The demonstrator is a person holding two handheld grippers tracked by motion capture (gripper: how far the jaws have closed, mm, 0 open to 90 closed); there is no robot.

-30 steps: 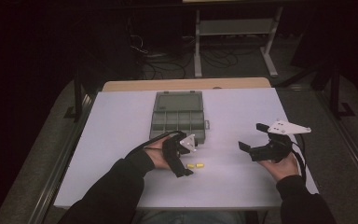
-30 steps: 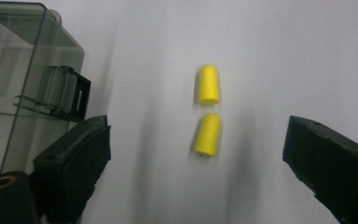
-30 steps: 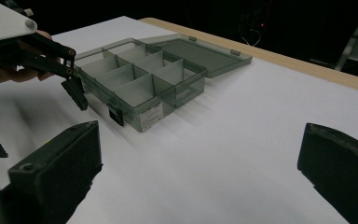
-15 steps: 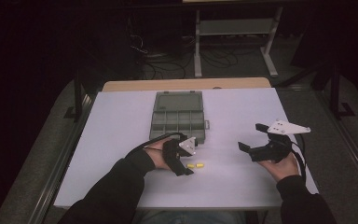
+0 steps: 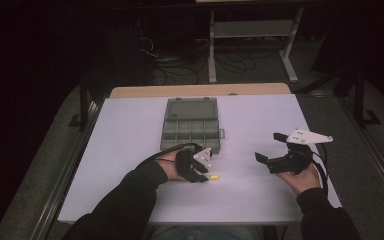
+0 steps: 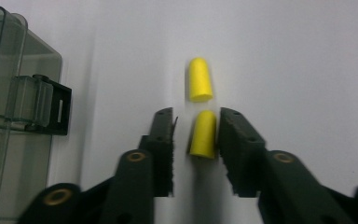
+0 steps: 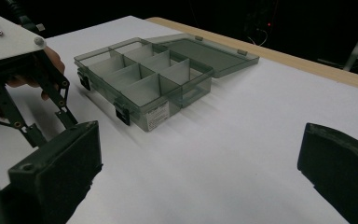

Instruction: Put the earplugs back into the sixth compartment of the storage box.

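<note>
Yellow and soft-looking, the near earplug (image 6: pixel 202 134) is a small foam piece with one round end and one flat end. It lies on the white table (image 5: pixel 130 150), just in front of the grey plastic box (image 5: pixel 192 125). A second earplug (image 6: pixel 200 79) of the same kind lies just past it, nearly end to end with it and a little apart.

The left gripper (image 6: pixel 195 122) points down at the table with the near earplug between its two black jaws. The jaws have just been closing in. One jaw touches the earplug's side, and a thin gap shows on the other side, so it is not squeezed tight yet.

The right gripper (image 5: pixel 272 147) is held well off to the right, above the table, with its jaws wide apart and nothing in them.

From the high view, one tiny yellow spot (image 5: pixel 213 177) shows beside the left hand (image 5: pixel 172 167). The box lid lies open and flat behind the box. In the left gripper view, the box is cut off at the edge.
</note>
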